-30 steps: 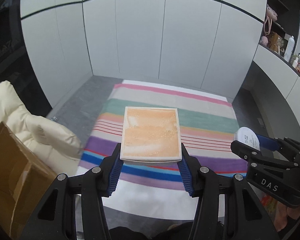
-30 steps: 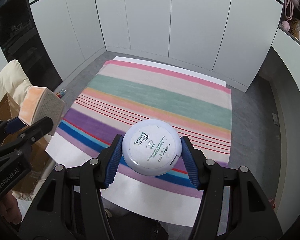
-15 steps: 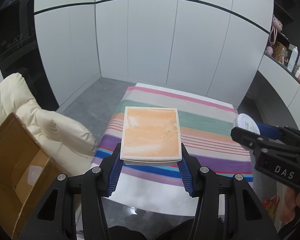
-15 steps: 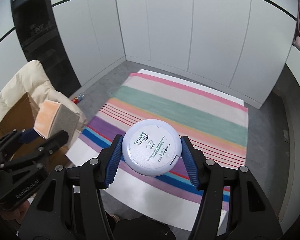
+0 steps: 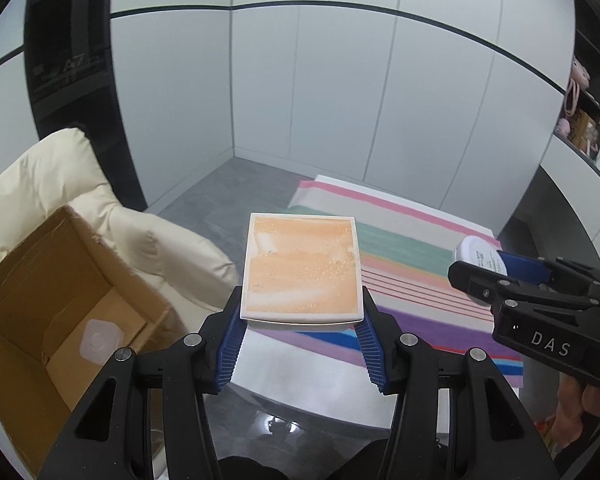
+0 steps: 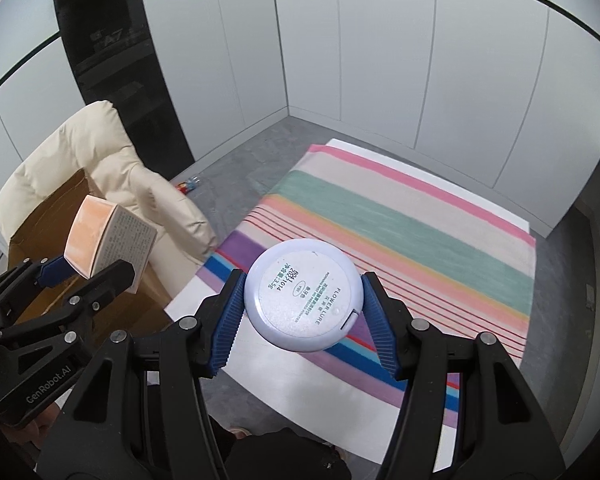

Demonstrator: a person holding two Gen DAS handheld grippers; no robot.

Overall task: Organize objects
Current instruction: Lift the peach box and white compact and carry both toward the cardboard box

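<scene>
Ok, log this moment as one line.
left gripper: shut on square orange-topped box | right gripper: shut on round pale-lilac compact | open brown cardboard box: nearby, left

"FLOWER LURE" and "2021014" on the round compact (image 6: pixel 305 294); "DAS", "GenRobot.AI" on the tongs' bodies.

A striped rug (image 6: pixel 400 216) lies flat on the grey floor (image 6: pixel 236 168), its bands running pink, green, orange, purple and blue. To the rug's left stands a cream padded armchair (image 6: pixel 100 160), its arm close beside the rug's edge. A small bottle (image 6: pixel 189 185) lies on the floor between the armchair and the rug's far corner. White cabinet panels (image 6: pixel 380 60) line the walls beyond the rug. A shelf of small items (image 5: pixel 584 128) sits to the rug's right.
</scene>
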